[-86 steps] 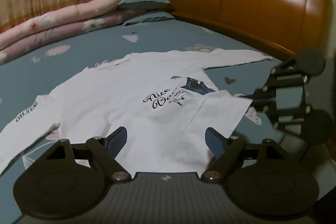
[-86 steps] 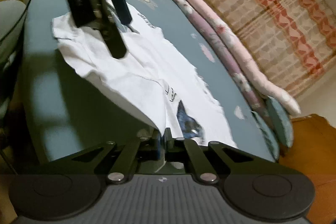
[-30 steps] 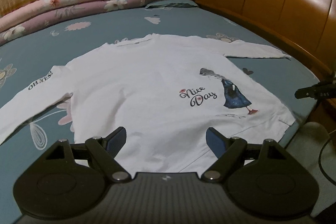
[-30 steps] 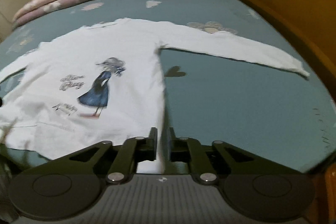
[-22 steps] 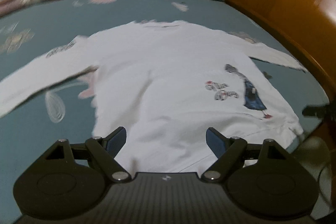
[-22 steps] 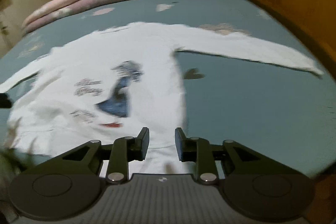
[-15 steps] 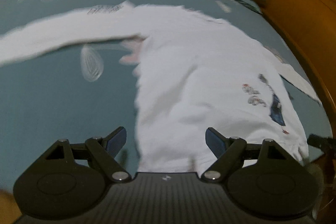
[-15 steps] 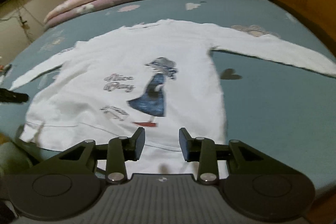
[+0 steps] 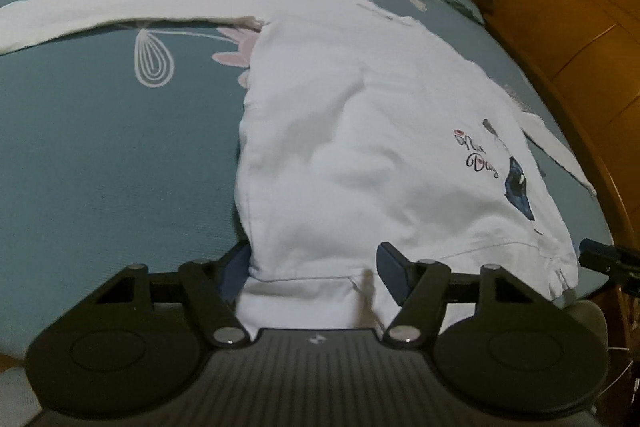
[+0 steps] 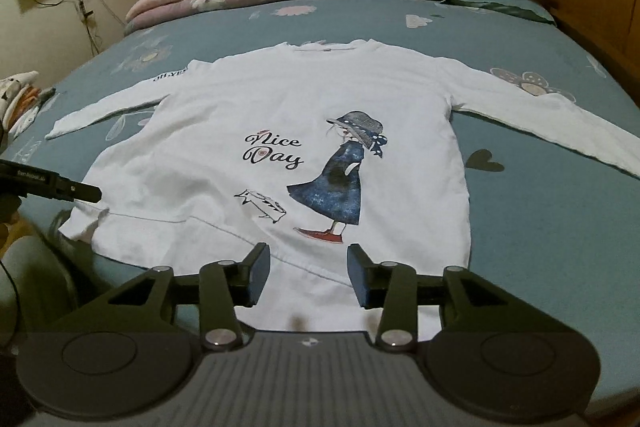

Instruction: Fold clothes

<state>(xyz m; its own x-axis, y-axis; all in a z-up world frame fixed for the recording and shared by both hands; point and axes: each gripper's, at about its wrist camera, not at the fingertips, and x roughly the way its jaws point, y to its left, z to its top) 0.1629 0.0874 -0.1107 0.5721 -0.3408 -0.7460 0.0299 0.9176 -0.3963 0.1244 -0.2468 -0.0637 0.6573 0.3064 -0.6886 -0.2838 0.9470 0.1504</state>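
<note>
Both grippers have swung since the earlier frames — the right gripper (image 10: 307, 269), then pinched on the hem, now has its jaws parted and empty over the bottom hem of the white long-sleeved shirt (image 10: 280, 131). The shirt lies flat, print up, sleeves spread, near the bed's (image 10: 560, 247) foot edge. The left gripper (image 9: 316, 263) is wide open astride the hem's left corner — gripping nothing.
</note>
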